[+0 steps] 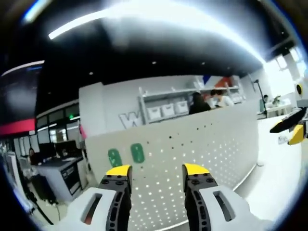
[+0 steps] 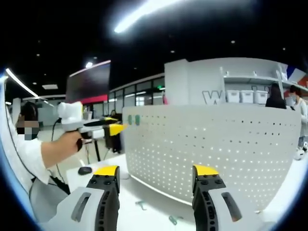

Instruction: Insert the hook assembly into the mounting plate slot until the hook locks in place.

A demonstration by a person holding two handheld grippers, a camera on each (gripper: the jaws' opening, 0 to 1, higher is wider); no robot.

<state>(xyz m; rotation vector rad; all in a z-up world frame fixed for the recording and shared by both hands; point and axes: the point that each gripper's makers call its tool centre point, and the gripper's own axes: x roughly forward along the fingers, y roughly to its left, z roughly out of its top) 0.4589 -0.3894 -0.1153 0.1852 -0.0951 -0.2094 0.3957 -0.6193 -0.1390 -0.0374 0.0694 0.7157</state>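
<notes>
Both tools stood wide and held nothing: left tool (image 1: pixel 158 173), right tool (image 2: pixel 156 174). A white pegboard (image 2: pixel 211 149) stood upright on the white table (image 2: pixel 149 211), ahead of both. Two green tags (image 1: pixel 126 155) sat on its upper corner. Small metal pieces (image 2: pixel 141 205) lay on the table before it.

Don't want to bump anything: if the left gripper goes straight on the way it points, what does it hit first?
Most likely the white pegboard, which stands straight ahead of the open left gripper. How far off is unclear.
</notes>
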